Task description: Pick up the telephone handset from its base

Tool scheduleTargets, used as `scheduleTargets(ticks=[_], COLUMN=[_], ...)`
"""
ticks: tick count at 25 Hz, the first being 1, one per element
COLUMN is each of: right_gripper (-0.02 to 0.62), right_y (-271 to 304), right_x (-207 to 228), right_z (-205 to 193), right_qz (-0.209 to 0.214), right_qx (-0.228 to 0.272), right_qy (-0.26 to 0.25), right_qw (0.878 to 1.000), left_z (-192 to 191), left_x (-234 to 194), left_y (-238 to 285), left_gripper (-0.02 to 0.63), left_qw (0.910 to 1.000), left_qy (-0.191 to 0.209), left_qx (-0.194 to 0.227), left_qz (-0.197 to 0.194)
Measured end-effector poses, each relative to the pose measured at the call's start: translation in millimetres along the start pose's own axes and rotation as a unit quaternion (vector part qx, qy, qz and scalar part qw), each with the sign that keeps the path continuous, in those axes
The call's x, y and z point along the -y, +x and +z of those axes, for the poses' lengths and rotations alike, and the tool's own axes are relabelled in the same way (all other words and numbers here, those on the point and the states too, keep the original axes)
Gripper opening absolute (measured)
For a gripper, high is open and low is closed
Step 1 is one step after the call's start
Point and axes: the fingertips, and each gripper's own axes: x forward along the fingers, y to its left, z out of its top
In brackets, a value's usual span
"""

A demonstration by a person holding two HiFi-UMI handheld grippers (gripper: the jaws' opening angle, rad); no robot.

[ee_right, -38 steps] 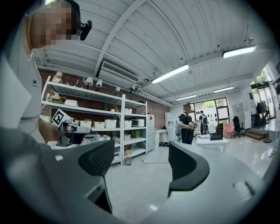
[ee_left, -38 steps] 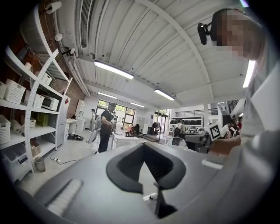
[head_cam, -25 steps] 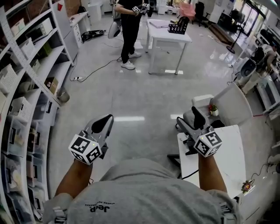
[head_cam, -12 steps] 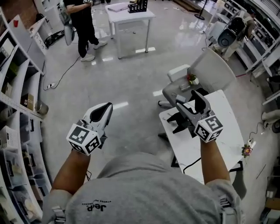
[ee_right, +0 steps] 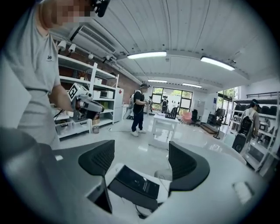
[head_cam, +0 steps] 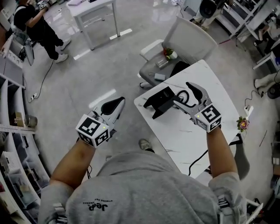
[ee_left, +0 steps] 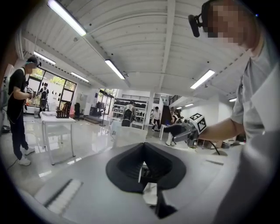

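A black telephone (head_cam: 161, 100) stands near the far left corner of a white table (head_cam: 197, 140), with a coiled cord (head_cam: 183, 96) at its right side. In the right gripper view the telephone (ee_right: 133, 186) lies low between the jaws as a flat dark block; I cannot tell its handset from its base. My right gripper (head_cam: 188, 97) hovers open just right of the telephone, above the cord. My left gripper (head_cam: 113, 107) hangs over the floor left of the table, shut and holding nothing; its pads (ee_left: 131, 164) meet in its own view.
A white chair (head_cam: 188, 37) stands behind the table, with a small potted plant (head_cam: 168, 53) and small items on its seat. A cable (head_cam: 199, 159) runs across the table's near part. Far off are a person (head_cam: 37, 28), another white table (head_cam: 94, 8) and shelves (head_cam: 11, 109).
The view has swung right and down, bringing the white table and the telephone under my right gripper, which has moved closer to the phone. The left gripper has stayed shut over the floor.
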Motion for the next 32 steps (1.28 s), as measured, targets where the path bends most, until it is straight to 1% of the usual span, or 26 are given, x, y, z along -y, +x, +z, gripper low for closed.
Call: scheduleTargets(ticks=[3, 5, 8, 11, 15, 17, 20, 23, 27, 29, 30, 31, 32], right_gripper=[0.365, 0.365, 0.365, 0.365, 0.365, 0.364, 0.364, 0.362, 0.355, 0.307, 0.265, 0.189, 0.170], right_y=[0, 3, 11, 21, 34, 41, 52, 63, 73, 77, 79, 80, 81], right_x=[4, 6, 5, -3, -16, -19, -19, -20, -26, -29, -30, -31, -32], right_z=[-43, -72, -108, -144, -192, -208, -226, -236, -243, -246, -248, -249, -250], right_qz=[0.019, 0.030, 0.048, 0.071, 0.100, 0.103, 0.097, 0.095, 0.102, 0.107, 0.109, 0.111, 0.112], right_qx=[-0.041, -0.066, -0.093, -0.126, -0.172, -0.187, -0.206, -0.214, -0.222, -0.227, -0.229, -0.232, -0.235], right_qy=[-0.019, -0.018, -0.020, -0.050, -0.103, -0.137, -0.182, -0.211, -0.238, -0.259, -0.273, -0.290, -0.307], right_qw=[0.999, 0.997, 0.994, 0.988, 0.975, 0.967, 0.956, 0.949, 0.940, 0.933, 0.928, 0.922, 0.915], left_z=[-15, -26, -46, -67, -88, -98, -110, -118, -123, -125, -126, -128, -129], left_x=[17, 24, 29, 39, 53, 57, 59, 57, 53, 50, 48, 46, 44], left_y=[31, 48, 73, 95, 113, 116, 117, 116, 110, 105, 102, 100, 98], left_gripper=[0.058, 0.058, 0.058, 0.058, 0.058, 0.058, 0.058, 0.058, 0.058, 0.058, 0.058, 0.058, 0.058], left_qw=[0.9996, 0.9991, 0.9985, 0.9978, 0.9965, 0.9959, 0.9953, 0.9950, 0.9950, 0.9951, 0.9951, 0.9951, 0.9951], left_qy=[-0.003, -0.016, -0.028, -0.023, -0.020, -0.022, -0.028, -0.033, -0.036, -0.037, -0.037, -0.038, -0.039], left_qx=[-0.011, -0.013, -0.023, -0.038, -0.052, -0.059, -0.067, -0.072, -0.075, -0.076, -0.077, -0.079, -0.079], left_qz=[-0.025, -0.037, -0.041, -0.048, -0.062, -0.065, -0.064, -0.060, -0.055, -0.052, -0.049, -0.047, -0.044])
